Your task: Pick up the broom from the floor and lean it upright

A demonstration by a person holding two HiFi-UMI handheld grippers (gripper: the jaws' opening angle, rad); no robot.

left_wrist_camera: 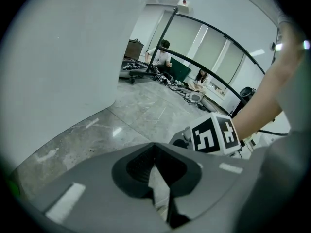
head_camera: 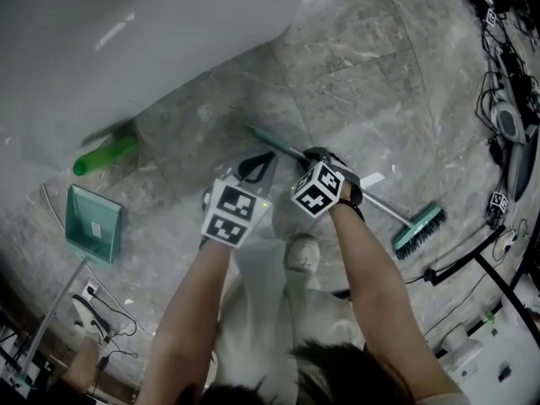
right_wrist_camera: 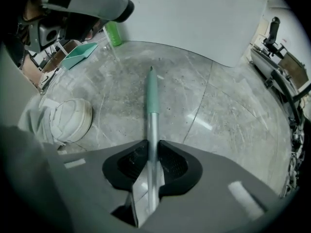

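Lying gripped in right gripper (right_wrist_camera: pixel 151 149): broom (right_wrist_camera: pixel 152 96)

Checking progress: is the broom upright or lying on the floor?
Lying flat: the broom stretches along the floor, handle in the right gripper.

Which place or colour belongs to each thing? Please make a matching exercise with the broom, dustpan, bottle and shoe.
1. broom
2. dustpan
3. bottle
4. shoe

A. white
B. bright green, by the wall
C. handle between the jaws of the right gripper
D. teal, far left in the head view

Pairs: 1-C, 2-D, 3-B, 4-A.
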